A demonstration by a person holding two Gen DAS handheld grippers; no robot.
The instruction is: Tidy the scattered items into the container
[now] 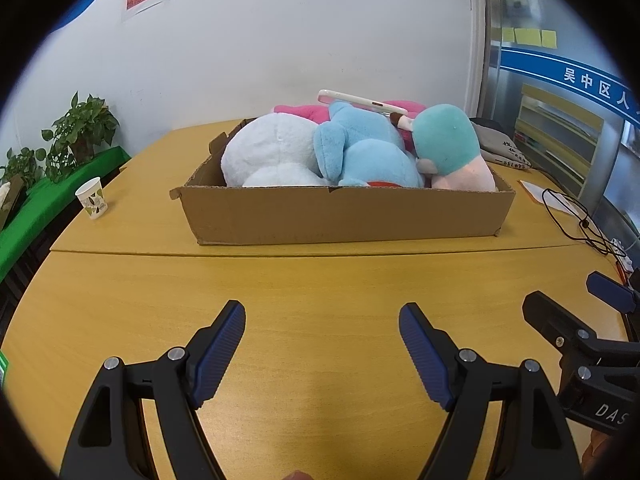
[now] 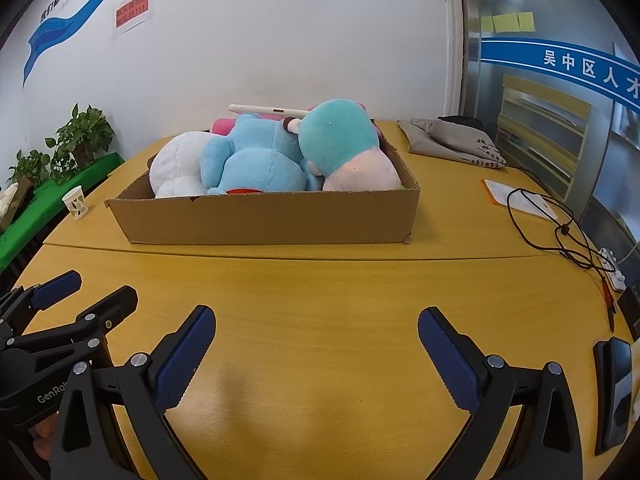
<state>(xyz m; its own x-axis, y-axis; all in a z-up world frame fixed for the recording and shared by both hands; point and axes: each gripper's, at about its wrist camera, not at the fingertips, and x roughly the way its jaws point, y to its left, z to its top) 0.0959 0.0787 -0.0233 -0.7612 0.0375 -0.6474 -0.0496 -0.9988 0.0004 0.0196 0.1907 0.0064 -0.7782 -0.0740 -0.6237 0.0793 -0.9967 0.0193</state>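
A shallow cardboard box [image 1: 344,216] [image 2: 268,220] stands on the wooden table, piled with plush toys: a white one [image 1: 272,152] [image 2: 176,168], a light blue one [image 1: 364,148] [image 2: 256,160], a teal and pink one [image 1: 452,144] [image 2: 344,144] and a pink one [image 1: 304,111] behind. A white flat device [image 1: 360,101] [image 2: 268,109] lies across the top of them. My left gripper [image 1: 322,314] hovers open over bare table short of the box, nothing between its fingers. My right gripper [image 2: 316,318] stands open beside it, also empty, and shows at the right edge of the left wrist view.
A paper cup [image 1: 93,198] [image 2: 76,202] stands at the table's left. Potted plants [image 1: 80,132] sit on a green ledge. At the right lie a grey cloth bag [image 2: 456,140], a paper [image 2: 516,196], a black cable [image 2: 560,232], a power strip [image 2: 614,270] and a phone [image 2: 618,392].
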